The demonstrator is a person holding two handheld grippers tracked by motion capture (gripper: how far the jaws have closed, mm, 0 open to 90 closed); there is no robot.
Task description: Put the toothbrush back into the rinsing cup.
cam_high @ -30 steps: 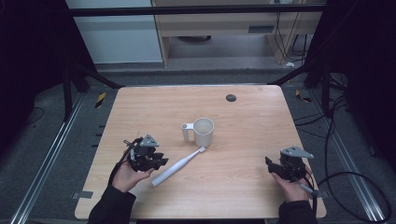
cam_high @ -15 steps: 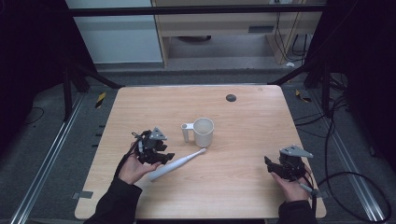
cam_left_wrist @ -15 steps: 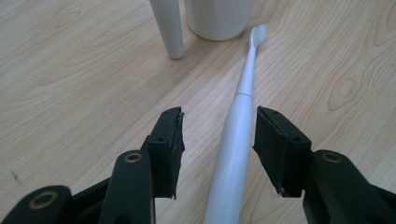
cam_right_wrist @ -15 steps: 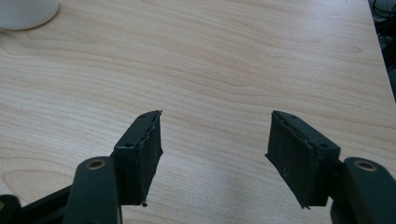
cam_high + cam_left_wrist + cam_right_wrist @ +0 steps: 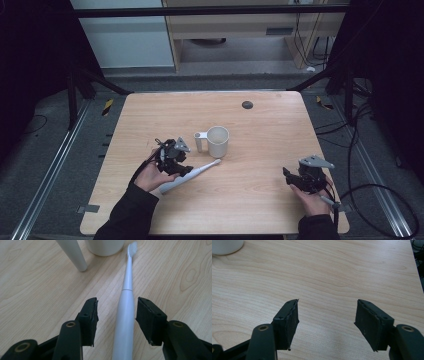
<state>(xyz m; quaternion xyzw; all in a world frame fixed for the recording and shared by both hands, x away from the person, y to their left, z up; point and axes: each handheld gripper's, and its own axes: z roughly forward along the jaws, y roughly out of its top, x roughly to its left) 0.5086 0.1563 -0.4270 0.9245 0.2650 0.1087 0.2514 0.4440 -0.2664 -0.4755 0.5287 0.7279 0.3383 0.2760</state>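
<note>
A white electric toothbrush (image 5: 190, 177) lies flat on the wooden table (image 5: 270, 125), its head pointing at a white mug (image 5: 218, 141). My left gripper (image 5: 181, 167) is over the brush's handle. In the left gripper view the handle (image 5: 126, 302) runs between the jaws with a gap on each side, and my left gripper (image 5: 117, 312) is open; its jaws have just been opening. The mug's base (image 5: 105, 246) and its handle (image 5: 72, 253) stand just beyond. Near the table's right front, my right gripper (image 5: 290, 177) is open (image 5: 327, 315) over bare wood, with nothing between its fingers.
A small black disc (image 5: 247, 104) sits near the table's far edge. A cable (image 5: 380, 200) trails from the right gripper over the floor at the right. Metal rails and frame legs flank the table. The mug's corner (image 5: 224, 246) is far off in the right gripper view.
My left hand has moved right, toward the mug, and now sits over the toothbrush handle. The right hand has kept still.
</note>
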